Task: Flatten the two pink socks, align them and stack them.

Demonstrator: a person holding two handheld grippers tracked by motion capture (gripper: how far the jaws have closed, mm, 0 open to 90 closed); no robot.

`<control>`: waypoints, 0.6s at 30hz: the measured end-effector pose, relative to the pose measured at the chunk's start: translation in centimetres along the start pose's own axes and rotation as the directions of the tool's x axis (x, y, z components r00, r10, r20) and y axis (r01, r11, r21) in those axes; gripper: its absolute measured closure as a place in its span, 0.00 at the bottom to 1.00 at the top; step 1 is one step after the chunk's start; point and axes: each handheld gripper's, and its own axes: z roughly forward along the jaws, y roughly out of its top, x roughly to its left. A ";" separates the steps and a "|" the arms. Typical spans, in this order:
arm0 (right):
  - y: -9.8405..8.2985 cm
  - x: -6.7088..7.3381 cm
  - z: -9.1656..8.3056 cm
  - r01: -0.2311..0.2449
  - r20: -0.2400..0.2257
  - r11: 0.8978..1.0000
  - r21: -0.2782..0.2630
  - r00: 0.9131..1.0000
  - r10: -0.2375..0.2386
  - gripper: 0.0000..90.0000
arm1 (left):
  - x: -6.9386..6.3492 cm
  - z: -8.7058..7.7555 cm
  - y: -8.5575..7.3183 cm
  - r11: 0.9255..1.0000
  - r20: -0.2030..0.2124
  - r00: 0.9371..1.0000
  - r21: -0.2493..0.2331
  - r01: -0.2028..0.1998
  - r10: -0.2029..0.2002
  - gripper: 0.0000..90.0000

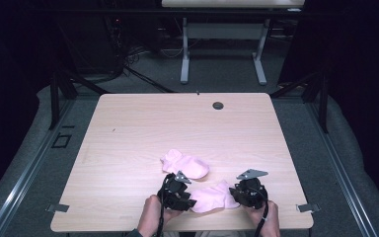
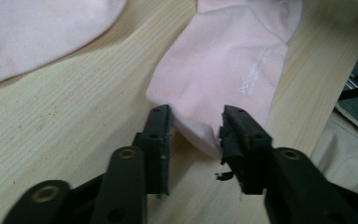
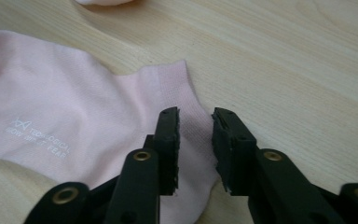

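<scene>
near sock (image 1: 213,198) lies flat at the bench's (image 1: 128,128) front edge between both tools. left tool (image 2: 193,122) straddles its toe corner, right tool (image 3: 195,122) its cuff, both slightly spread, neither pinching. close squarely on both fabric layers before lifting; second sock (image 1: 185,163) lies just beyond.

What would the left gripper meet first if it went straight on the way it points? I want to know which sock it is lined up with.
The left gripper would meet the near pink sock first: its end lies between the open jaws. The other pink sock lies off to one side.
</scene>
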 end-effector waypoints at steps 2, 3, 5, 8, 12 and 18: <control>-0.1 0.1 0.0 -0.004 -0.019 1.000 -0.003 1.000 0.004 0.85 | 0.2 0.0 -0.1 1.000 -0.003 1.000 0.007 0.002 -0.002 0.81; -0.2 0.3 0.1 -0.006 -0.014 1.000 -0.005 1.000 0.006 0.87 | 0.3 0.1 -0.2 1.000 -0.007 1.000 0.009 0.003 -0.003 0.83; -0.3 0.4 0.1 -0.011 -0.026 1.000 -0.009 1.000 0.011 0.91 | 0.4 0.2 -0.5 1.000 -0.004 1.000 0.014 0.004 -0.004 0.89; -0.5 0.5 0.1 -0.028 -0.050 0.999 -0.017 0.998 0.027 0.99 | 0.4 0.1 -0.8 1.000 -0.011 1.000 0.013 0.001 -0.001 0.97; -0.7 0.9 -0.1 -0.021 -0.068 1.000 -0.013 0.998 0.020 1.00 | 0.5 -0.4 -1.3 1.000 -0.027 1.000 0.000 -0.003 0.003 0.98; -1.0 1.1 -0.2 -0.011 -0.072 1.000 -0.008 0.997 0.010 1.00 | 1.1 -1.2 -2.3 1.000 -0.039 0.999 -0.001 0.006 -0.006 0.98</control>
